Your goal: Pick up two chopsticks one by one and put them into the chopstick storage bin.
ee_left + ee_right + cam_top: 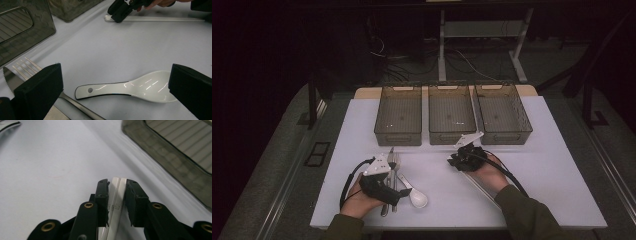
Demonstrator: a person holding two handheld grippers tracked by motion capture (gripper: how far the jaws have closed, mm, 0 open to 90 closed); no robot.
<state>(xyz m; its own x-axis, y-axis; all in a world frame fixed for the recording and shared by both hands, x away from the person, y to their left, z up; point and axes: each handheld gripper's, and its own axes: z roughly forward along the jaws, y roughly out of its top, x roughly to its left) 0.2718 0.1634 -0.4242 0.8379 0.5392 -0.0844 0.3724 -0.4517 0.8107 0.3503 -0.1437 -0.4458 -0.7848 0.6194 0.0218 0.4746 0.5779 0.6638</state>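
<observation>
You're at a lab-style recording bench. The white desk (537,165) stands in a dark room, and loose cables (412,62) trail across the floor behind it. Three identical bins (452,114) are lined up in a row.

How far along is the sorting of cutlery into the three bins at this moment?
Done: nothing visible; the three bins look empty. In hand: the right gripper is shut on a pair of white chopsticks near the middle bin. The left gripper is open around the white spoon, not gripping it. Left: spoon, fork and knife, all on the table.
</observation>
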